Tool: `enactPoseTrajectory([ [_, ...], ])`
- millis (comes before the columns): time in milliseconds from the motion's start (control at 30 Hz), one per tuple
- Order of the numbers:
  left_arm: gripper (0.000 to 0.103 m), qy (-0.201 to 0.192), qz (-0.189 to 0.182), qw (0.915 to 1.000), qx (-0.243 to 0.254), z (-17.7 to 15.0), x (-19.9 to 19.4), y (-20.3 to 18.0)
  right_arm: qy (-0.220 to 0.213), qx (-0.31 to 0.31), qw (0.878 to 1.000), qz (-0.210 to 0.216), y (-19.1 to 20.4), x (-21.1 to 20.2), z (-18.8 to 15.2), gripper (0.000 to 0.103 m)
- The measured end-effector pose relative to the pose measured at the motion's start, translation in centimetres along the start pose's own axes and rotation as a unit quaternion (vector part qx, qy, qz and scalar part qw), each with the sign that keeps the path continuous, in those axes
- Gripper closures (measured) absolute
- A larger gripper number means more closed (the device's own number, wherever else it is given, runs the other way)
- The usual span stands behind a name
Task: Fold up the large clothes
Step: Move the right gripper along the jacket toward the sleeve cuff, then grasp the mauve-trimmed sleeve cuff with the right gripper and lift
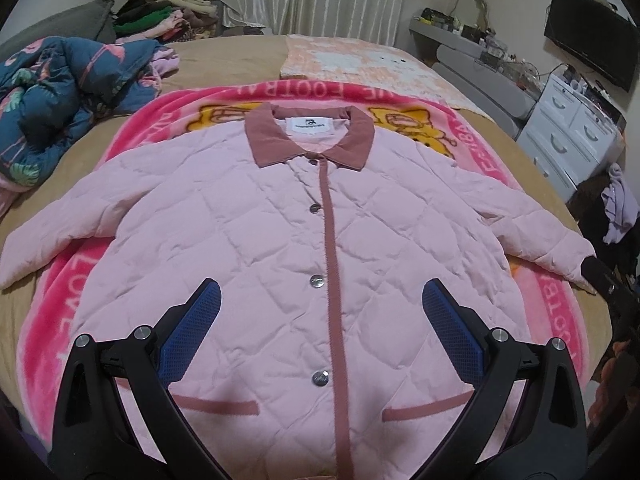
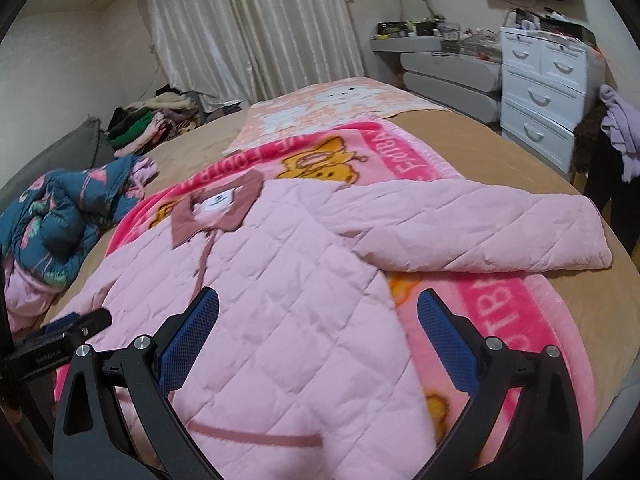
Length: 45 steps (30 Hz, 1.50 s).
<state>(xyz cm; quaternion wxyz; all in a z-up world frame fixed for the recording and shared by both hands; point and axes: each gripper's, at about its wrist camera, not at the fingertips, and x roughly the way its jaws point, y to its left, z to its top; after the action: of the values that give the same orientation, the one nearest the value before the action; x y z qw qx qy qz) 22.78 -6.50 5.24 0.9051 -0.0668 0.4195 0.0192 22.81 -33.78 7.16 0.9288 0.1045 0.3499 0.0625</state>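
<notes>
A pink quilted jacket [image 1: 280,220] with a dusty-rose collar [image 1: 308,128] lies face up and snapped shut on a bright pink blanket [image 1: 556,300]. Both sleeves are spread out to the sides. My left gripper [image 1: 322,286] hovers open above the jacket's lower front, its blue pads [image 1: 192,332] either side of the placket, holding nothing. In the right wrist view my right gripper [image 2: 319,294] is open and empty over the jacket's right side [image 2: 288,280], with the right sleeve [image 2: 480,232] stretched out ahead. The left gripper's black tip [image 2: 80,326] shows at the left.
The blanket lies on a tan bed [image 1: 224,56]. A crumpled blue floral quilt [image 1: 60,92] sits at the left and a heap of clothes [image 1: 160,16] at the back. A folded peach blanket [image 1: 360,60] is beyond the jacket. White drawers [image 2: 540,92] stand right of the bed.
</notes>
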Motion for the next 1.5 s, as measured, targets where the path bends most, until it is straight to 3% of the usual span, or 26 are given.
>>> enactPoseTrajectory([
  [600,0.008,0.021,-0.029,0.9990,0.026,2.6,5.0,-5.1,-0.009,0.071,0.995,-0.071,-9.6,2.2,1.8,0.004],
  [900,0.008,0.035,-0.018,0.9987,0.031,3.5,7.9,-7.3,0.004,0.135,0.985,-0.108,-16.0,4.0,1.9,0.004],
  [1167,0.008,0.043,-0.016,0.9983,0.035,4.2,10.2,-9.5,0.013,0.206,0.968,-0.143,-22.5,5.5,1.1,0.004],
  [1500,0.008,0.060,-0.007,0.9972,0.044,4.5,13.0,-11.4,0.037,0.334,0.931,-0.143,-31.3,8.6,-0.6,0.004],
])
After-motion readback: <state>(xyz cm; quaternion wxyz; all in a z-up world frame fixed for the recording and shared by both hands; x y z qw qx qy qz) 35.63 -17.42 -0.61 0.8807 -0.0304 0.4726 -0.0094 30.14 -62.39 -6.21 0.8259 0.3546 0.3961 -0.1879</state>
